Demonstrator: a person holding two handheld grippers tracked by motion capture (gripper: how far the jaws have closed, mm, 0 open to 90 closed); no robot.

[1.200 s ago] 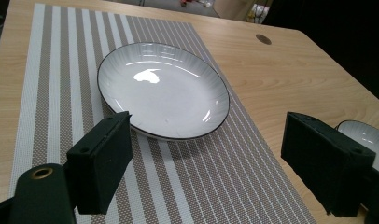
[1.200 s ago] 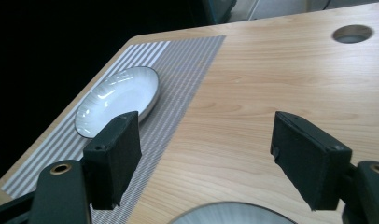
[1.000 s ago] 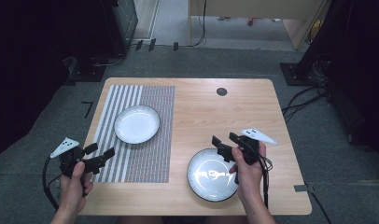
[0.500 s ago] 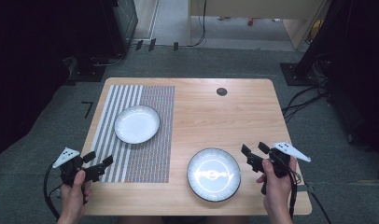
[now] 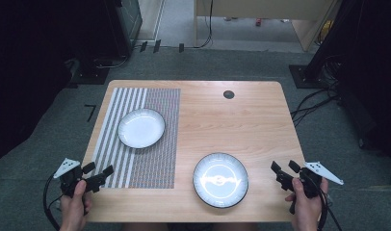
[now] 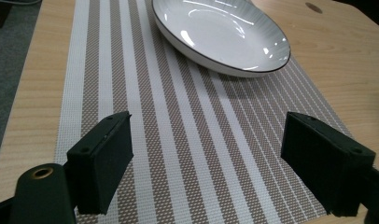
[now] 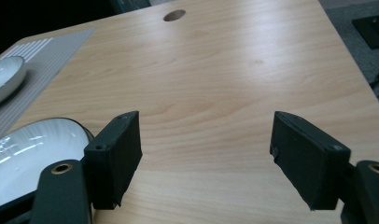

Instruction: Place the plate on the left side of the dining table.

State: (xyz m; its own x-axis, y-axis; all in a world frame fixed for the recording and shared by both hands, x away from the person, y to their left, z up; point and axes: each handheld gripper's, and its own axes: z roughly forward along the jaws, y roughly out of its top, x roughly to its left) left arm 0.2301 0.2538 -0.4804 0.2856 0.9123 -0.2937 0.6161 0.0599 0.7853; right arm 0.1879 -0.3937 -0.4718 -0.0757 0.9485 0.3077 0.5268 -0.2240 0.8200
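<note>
Counter (image 5: 241,120): light wood, carrying everything below. Nothing on it has shifted over the last second.

Placemat (image 5: 150,159): striped, on the counter's left half. Unmoved.

Dark-rimmed plate (image 5: 220,179): near the front edge, right of the placemat, lying flat on bare wood. A second ago your right gripper hovered right over its right rim; now the plate lies alone with nothing touching it. Judged: it reads as set down and released, so that step looks finished.

White plate (image 5: 141,127): on the placemat's far part, untouched; seen close ahead in the left gripper view (image 6: 225,37).

Right gripper (image 5: 286,170): you have drawn it back to the counter's front right corner, well clear of the dark-rimmed plate. Jaws wide apart, nothing between them; in the right gripper view the plate's rim (image 7: 33,149) sits just left of the left jaw.

Left gripper (image 5: 98,172): you have pulled it slightly back, at the placemat's front left corner. Jaws apart, holding nothing, aimed at the white plate. Judged: both hands are free for whichever plate you take up next.
</note>
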